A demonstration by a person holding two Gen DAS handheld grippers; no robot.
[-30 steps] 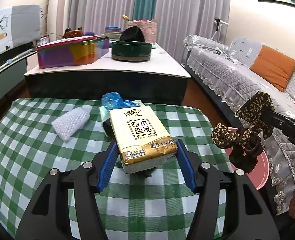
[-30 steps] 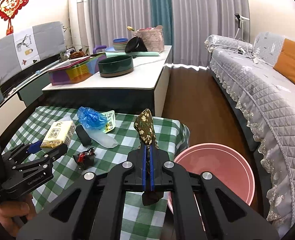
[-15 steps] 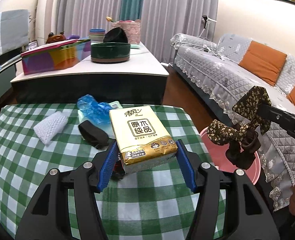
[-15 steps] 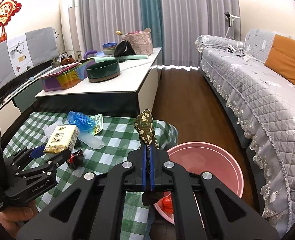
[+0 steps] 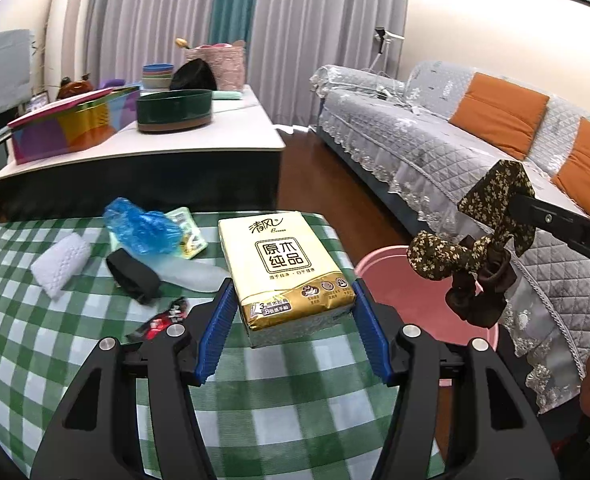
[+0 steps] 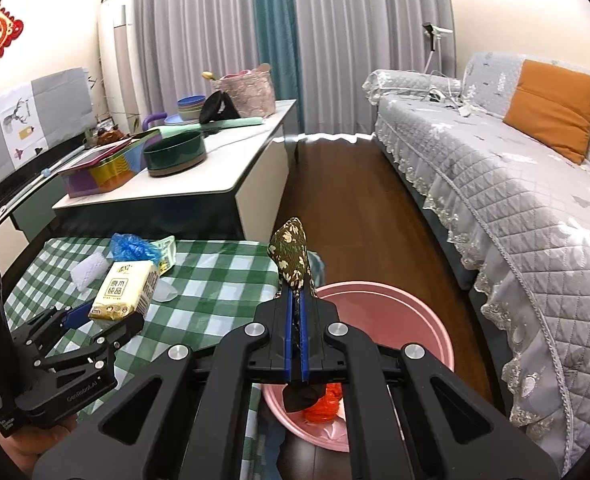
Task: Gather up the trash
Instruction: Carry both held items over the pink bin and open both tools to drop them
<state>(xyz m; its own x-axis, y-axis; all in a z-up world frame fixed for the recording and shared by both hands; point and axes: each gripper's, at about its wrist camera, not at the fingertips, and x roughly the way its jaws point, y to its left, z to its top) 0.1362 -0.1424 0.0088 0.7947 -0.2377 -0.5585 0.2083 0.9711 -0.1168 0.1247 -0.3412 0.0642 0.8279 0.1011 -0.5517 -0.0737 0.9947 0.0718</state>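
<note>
- Right gripper (image 6: 293, 312) is pinched tight on a floral scrunchie (image 6: 291, 254), hanging it right over the pink bin (image 6: 427, 316) beside the table (image 6: 215, 280); looks ready to drop.
- Left gripper (image 5: 293, 322) has a tissue pack (image 5: 285, 266) clamped between its blue pads (image 5: 217, 328), lifted above the checked cloth and close to the bin side of the table.
- Progress, as I read it: something orange (image 6: 327, 400) already lies at the bottom of the bin, so collecting has started; two items are in the air and none of the rest is in.
- Left on the table: blue plastic bag (image 5: 143, 230), a green-edged packet (image 5: 187, 232) under it, white mesh pad (image 5: 61, 266), black strap (image 5: 133, 278), a clear plastic piece (image 5: 191, 274), a red-and-black wrapper (image 5: 163, 318) by the left gripper. Roughly half the job remains, I'd say.
- Writing: the pack's front reads 清风 up top, "原木纯品" in the frame, small print below too fine to read. The left gripper's body shows "GenRobot.AI" in the right wrist view. The arm of the right gripper carries letters "DAS", cut off at the edge.
</note>
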